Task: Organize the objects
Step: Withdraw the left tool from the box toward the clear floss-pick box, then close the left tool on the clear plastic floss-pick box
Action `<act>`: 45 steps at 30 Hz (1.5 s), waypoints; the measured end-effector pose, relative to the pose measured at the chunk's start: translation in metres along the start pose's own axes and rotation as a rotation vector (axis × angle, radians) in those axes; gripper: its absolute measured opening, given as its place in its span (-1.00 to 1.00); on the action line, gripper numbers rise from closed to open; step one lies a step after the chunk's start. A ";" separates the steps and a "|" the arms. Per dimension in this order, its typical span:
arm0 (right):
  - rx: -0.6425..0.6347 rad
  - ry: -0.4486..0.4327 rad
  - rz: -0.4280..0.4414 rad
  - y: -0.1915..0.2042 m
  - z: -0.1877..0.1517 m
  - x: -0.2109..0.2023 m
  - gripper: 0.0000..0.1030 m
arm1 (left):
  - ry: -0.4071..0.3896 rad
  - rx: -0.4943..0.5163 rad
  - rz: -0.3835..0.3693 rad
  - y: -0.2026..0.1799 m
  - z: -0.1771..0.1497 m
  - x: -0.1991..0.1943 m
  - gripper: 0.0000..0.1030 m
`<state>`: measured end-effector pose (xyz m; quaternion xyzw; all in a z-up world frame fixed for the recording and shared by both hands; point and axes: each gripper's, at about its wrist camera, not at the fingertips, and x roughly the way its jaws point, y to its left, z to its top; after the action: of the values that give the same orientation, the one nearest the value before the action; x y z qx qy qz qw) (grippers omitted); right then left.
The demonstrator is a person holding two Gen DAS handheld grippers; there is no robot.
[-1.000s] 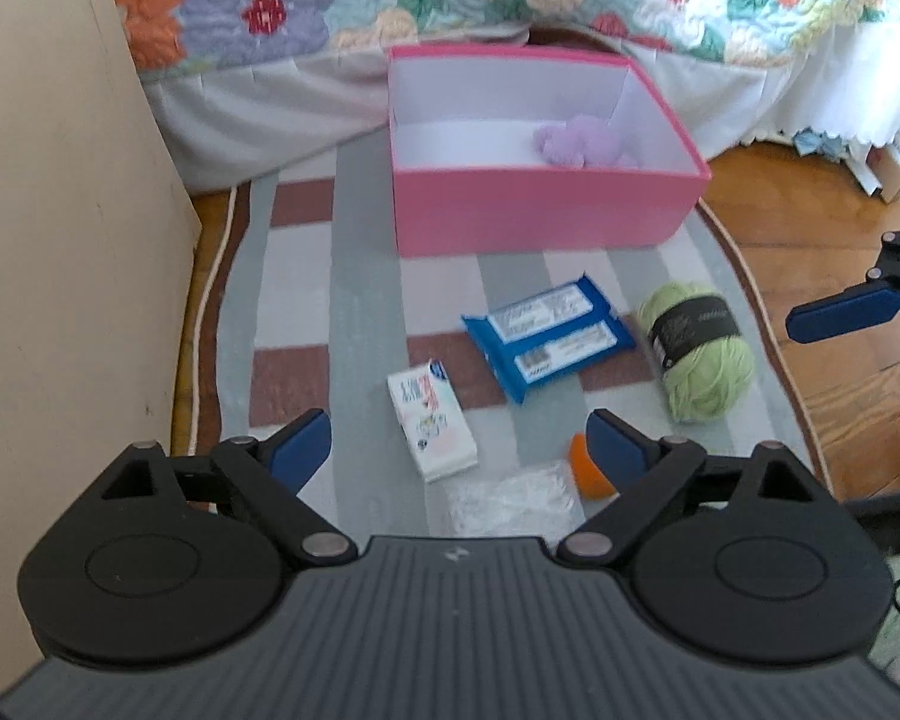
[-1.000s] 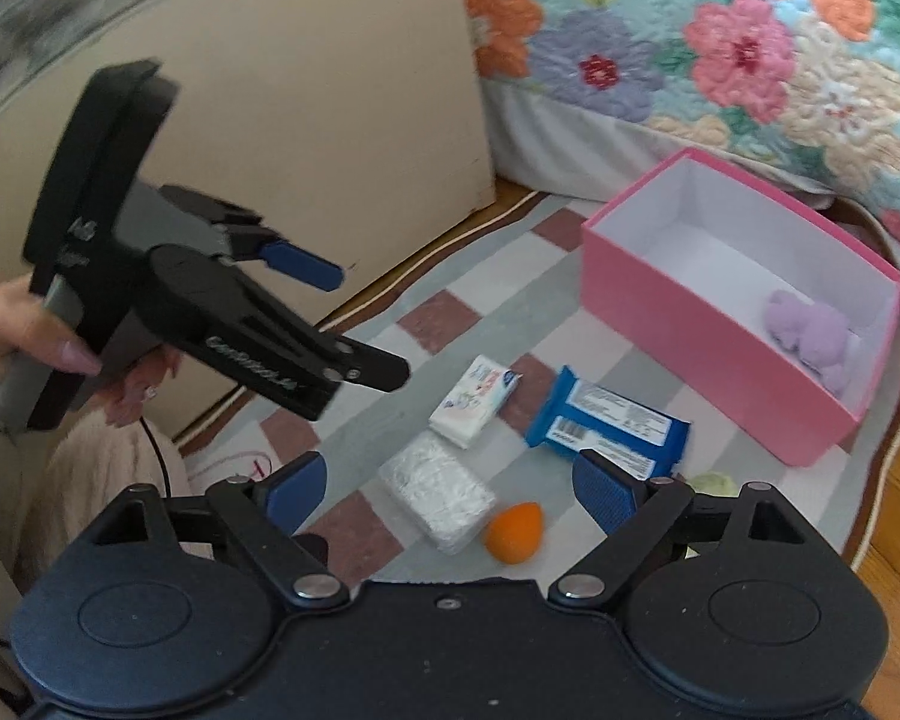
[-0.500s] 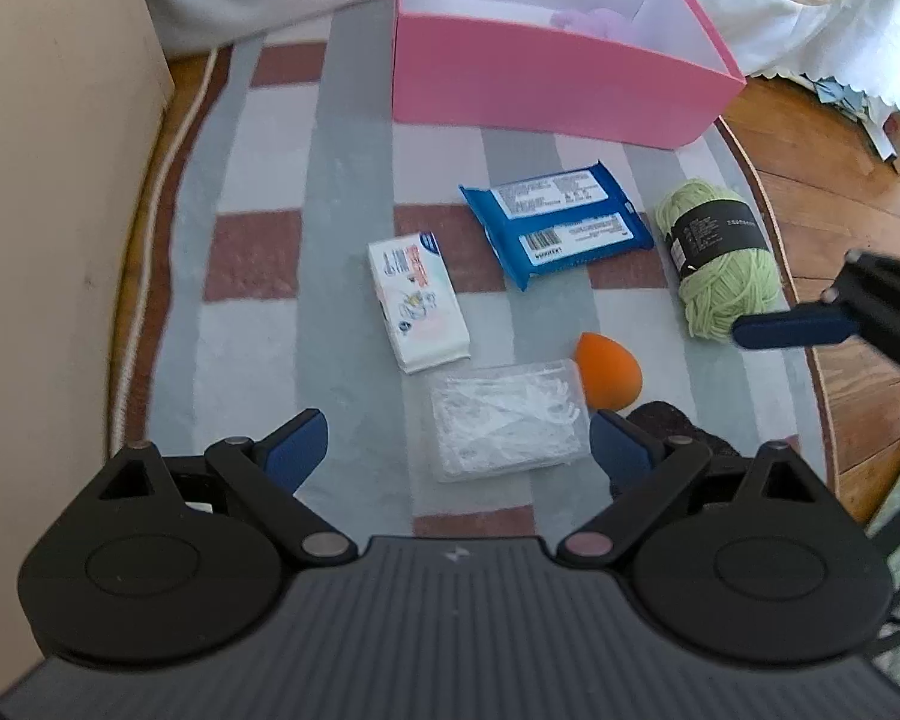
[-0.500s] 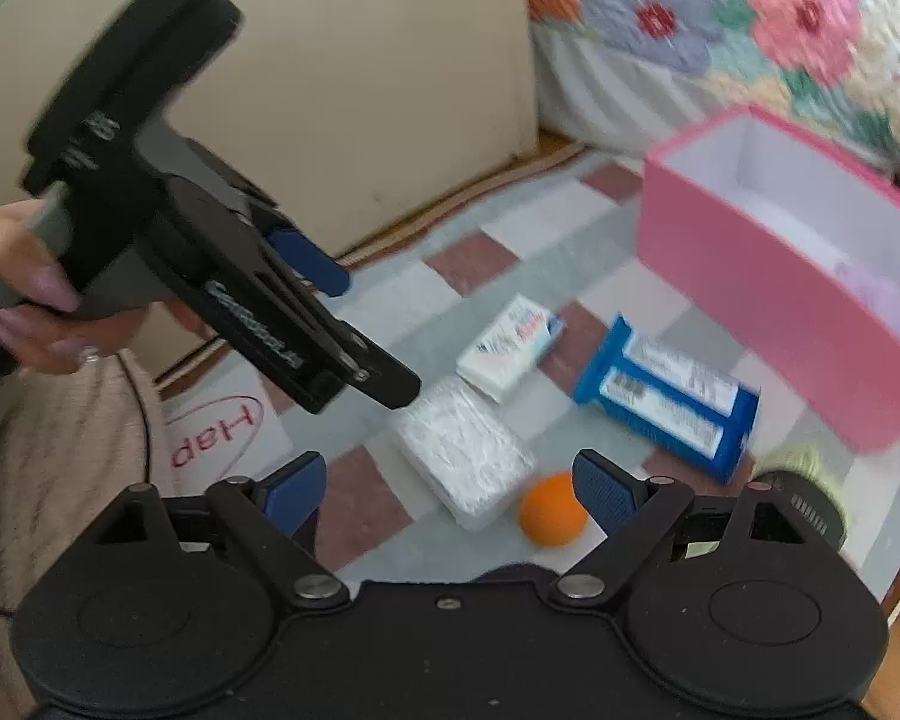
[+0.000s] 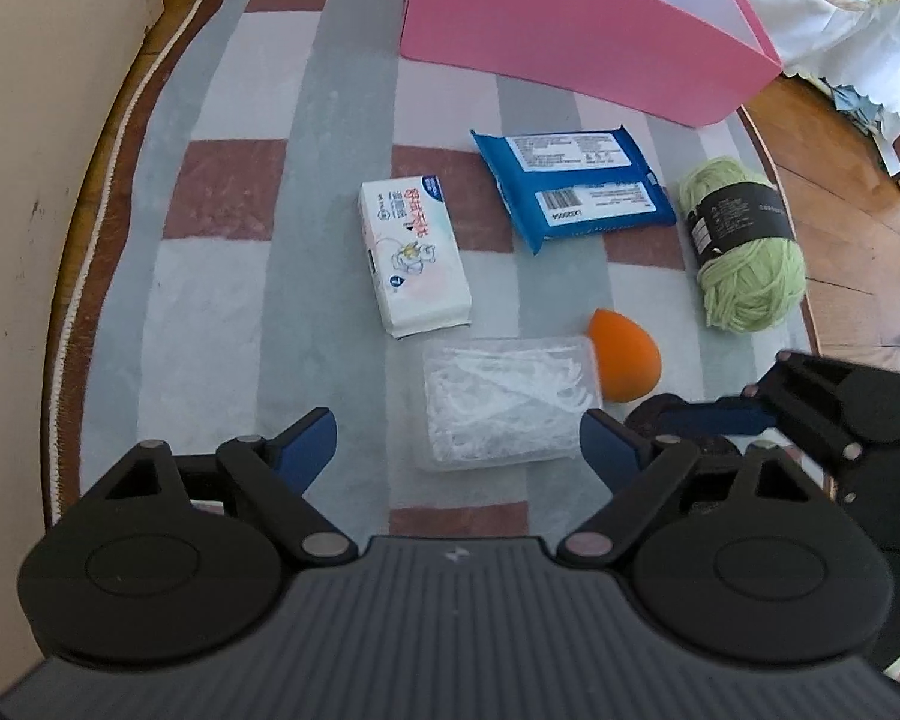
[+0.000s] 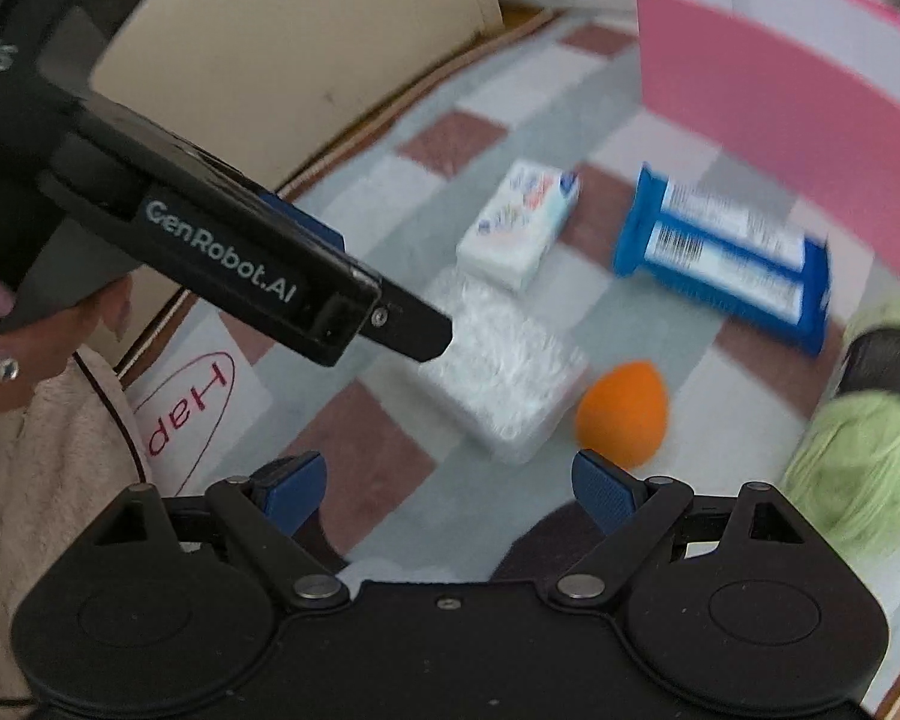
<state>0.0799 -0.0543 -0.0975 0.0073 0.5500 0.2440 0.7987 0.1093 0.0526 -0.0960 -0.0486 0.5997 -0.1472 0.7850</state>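
Left wrist view: left claw (image 5: 453, 441) spread wide, empty, poised over a clear plastic box (image 5: 507, 402) on the striped rug (image 5: 222, 264). Just right of that box, touching it, an orange sponge (image 5: 627, 357); beside it, right claw (image 5: 714, 420) reaching in from the right, only one blue finger showing there. Right wrist view: right claw (image 6: 450, 486) spread wide too, holding nothing. Farther out, a white tissue pack (image 5: 414, 255), a blue wipes pack (image 5: 573, 186) and a green yarn ball (image 5: 744, 246), apart from one another. Farthest, a pink box (image 5: 564, 42) at the rug's far end, contents hidden by the near wall.
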 end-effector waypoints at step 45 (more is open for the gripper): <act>-0.174 -0.200 -0.250 0.014 -0.010 0.041 0.24 | -0.036 -0.313 -0.177 0.045 -0.009 0.042 -0.08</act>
<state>0.0773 -0.0278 -0.1335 -0.1062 0.4412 0.1874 0.8712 0.1183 0.0842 -0.1489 -0.2257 0.5945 -0.1197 0.7624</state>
